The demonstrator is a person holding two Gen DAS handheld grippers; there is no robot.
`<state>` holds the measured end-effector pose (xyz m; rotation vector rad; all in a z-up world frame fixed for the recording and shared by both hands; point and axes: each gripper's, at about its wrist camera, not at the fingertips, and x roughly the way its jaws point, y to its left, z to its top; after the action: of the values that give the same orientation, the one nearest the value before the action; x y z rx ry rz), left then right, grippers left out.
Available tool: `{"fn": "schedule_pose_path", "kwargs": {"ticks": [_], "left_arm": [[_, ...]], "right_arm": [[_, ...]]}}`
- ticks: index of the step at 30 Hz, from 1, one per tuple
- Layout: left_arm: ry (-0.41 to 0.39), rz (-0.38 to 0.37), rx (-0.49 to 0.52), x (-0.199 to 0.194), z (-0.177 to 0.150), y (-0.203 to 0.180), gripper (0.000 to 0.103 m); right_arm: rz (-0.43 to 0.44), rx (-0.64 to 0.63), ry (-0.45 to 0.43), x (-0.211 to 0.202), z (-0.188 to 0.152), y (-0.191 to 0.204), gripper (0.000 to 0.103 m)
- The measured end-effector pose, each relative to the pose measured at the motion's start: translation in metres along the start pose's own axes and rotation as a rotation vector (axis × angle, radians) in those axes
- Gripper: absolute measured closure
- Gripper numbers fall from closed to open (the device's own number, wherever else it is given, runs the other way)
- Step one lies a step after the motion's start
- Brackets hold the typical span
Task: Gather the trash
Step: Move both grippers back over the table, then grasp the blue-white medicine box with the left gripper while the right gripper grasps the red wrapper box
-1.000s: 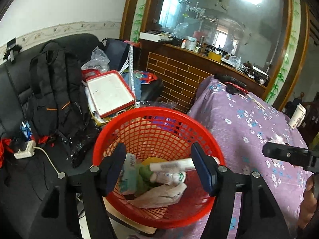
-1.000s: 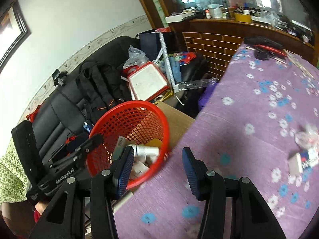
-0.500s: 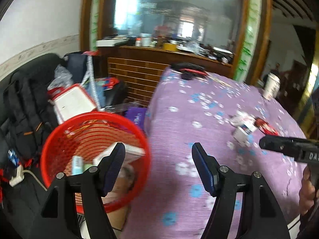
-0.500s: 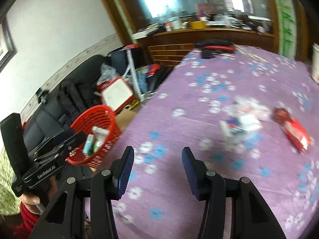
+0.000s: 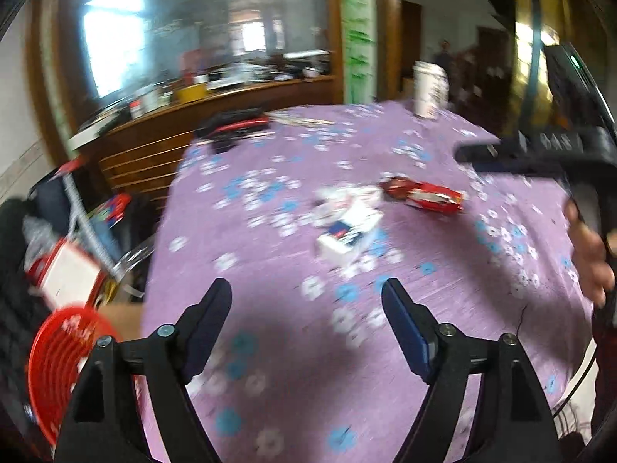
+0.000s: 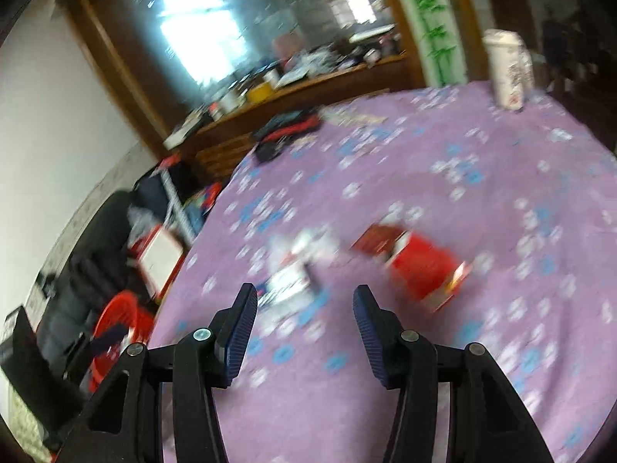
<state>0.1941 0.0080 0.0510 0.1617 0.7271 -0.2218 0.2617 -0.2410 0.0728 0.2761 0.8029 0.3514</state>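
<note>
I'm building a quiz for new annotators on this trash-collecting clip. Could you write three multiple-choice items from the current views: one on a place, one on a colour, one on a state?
1. Where is the red mesh basket?
A. On the tablecloth
B. Beside the table, below its edge
C. On the wooden counter

2. What colour is the snack wrapper lying on the purple floral tablecloth?
A. Red
B. Green
C. Yellow

3. What is between the fingers of the left gripper?
A. The small white box
B. The white cup
C. Nothing

Answers:
1 B: the basket shows low at the left, off the cloth.
2 A: the wrapper reads red in both wrist views.
3 C: its jaws are opening with only bare cloth between them, and the small white box lies farther ahead.
</note>
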Motion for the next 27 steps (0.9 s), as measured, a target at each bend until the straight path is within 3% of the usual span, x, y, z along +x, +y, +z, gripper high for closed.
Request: {"fn": "schedule_pose_path", "kwargs": {"ticks": [2,5,10,18,19,22,23,25,27], "left_arm": [[0.037,-0.043,0.039,0.024,0.012,-0.012,0.021],[0.077,-0.029,0.064,0.053,0.021,-0.021,0.021],[0.145,-0.048,0.061,0.102,0.03,-0.022,0.021],[0.157,-0.072,0.022,0.141,0.036,-0.023,0.021],[0.15,-0.07,0.022,0.143,0.035,-0.025,0.024],[0.162,-0.081,0.01,0.148,0.032,-0.027,0.053],[0.165,-0.081,-0.001,0.149,0.031,-0.027,0.058],[0.161,-0.08,-0.022,0.146,0.028,-0.026,0.064],[0.161,-0.082,-0.044,0.144,0.026,-0.025,0.07]], "right_arm": [[-0.048,0.003,-0.017,0.008,0.012,-0.02,0.046],[-0.077,0.017,0.001,0.028,0.019,-0.051,0.046],[-0.046,0.105,0.049,0.062,0.013,-0.104,0.047],[-0.057,0.069,0.134,0.1,0.0,-0.108,0.047],[-0.073,0.041,0.135,0.101,-0.001,-0.105,0.048],[-0.089,-0.012,0.132,0.101,-0.005,-0.096,0.048],[-0.101,-0.039,0.133,0.101,-0.007,-0.09,0.05],[-0.1,-0.079,0.145,0.104,-0.01,-0.082,0.065],[-0.101,-0.112,0.148,0.103,-0.015,-0.075,0.07]]}}
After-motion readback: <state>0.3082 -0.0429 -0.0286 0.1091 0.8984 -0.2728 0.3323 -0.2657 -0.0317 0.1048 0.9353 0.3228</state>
